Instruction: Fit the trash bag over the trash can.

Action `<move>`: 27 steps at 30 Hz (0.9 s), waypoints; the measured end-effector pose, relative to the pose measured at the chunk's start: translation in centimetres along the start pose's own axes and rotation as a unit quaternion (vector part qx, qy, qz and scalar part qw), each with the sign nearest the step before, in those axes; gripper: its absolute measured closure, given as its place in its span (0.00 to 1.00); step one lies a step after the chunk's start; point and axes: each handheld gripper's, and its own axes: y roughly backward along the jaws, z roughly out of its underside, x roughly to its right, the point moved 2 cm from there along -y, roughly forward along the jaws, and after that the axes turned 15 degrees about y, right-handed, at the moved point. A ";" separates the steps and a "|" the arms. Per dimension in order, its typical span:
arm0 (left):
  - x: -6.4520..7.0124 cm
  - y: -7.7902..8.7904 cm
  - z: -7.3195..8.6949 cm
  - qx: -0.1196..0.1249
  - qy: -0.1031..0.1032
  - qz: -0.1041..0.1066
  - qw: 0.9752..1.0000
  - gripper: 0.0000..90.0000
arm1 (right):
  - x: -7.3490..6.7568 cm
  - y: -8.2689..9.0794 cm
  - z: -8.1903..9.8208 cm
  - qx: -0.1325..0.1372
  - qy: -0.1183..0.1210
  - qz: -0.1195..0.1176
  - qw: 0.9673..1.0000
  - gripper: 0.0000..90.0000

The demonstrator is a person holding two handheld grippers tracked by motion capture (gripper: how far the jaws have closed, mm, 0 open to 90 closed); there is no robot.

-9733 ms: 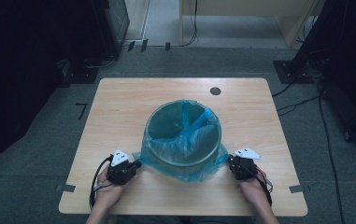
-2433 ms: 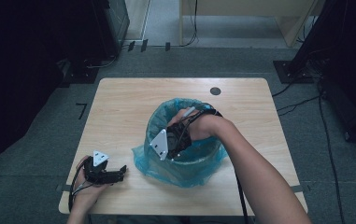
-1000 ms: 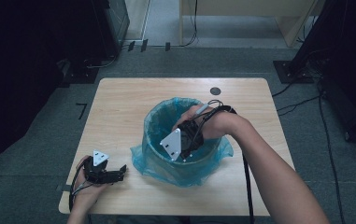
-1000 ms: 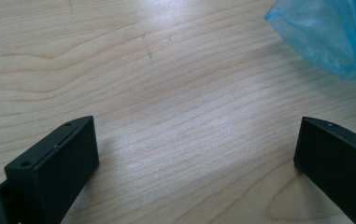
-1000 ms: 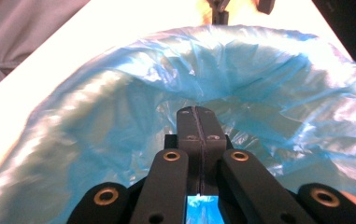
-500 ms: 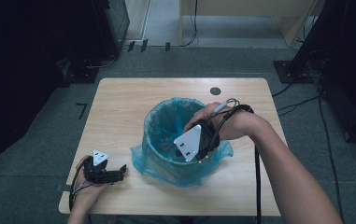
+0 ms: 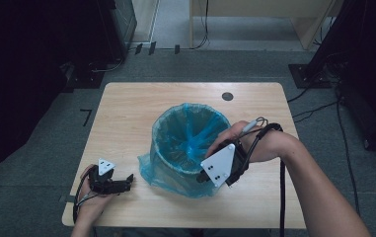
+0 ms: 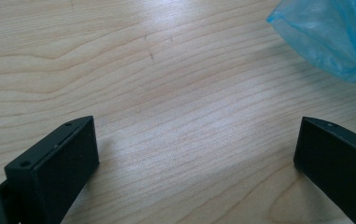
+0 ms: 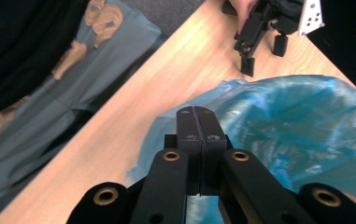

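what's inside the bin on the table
A blue bag lines the bin, its film folding over the rim and gathering toward the middle. Nothing else shows inside; the bottom is covered by the bag's folds.

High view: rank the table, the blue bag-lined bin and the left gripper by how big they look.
1. Wooden table, by far the largest.
2. Blue bag-lined bin.
3. Left gripper, the smallest, resting on the table with its jaws open.

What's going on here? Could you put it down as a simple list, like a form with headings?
Setting: wooden table
Main item: round bin lined with a blue plastic bag
Bag: folded over the rim, loose skirt spread on the table
Right gripper: jaws shut, over the bin's near right rim
Left gripper: jaws open, nothing between them, low over the table left of the bag
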 end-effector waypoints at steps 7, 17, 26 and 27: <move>0.0 0.0 0.0 0.000 0.000 0.000 1.000 0.00 | -2.3 -0.7 0.5 0.016 -0.018 -0.018 1.000 0.85; 0.0 0.0 0.0 0.001 0.000 0.000 1.000 0.00 | -5.9 -1.4 0.6 0.043 -0.092 -0.056 0.993 0.53; 0.0 0.0 0.0 0.001 0.000 0.000 1.000 0.00 | -8.2 -2.2 1.2 0.061 -0.181 -0.077 0.979 0.25; 0.0 0.0 0.0 0.001 0.000 0.000 1.000 0.00 | -8.4 -2.3 1.3 0.060 -0.188 -0.076 0.977 0.22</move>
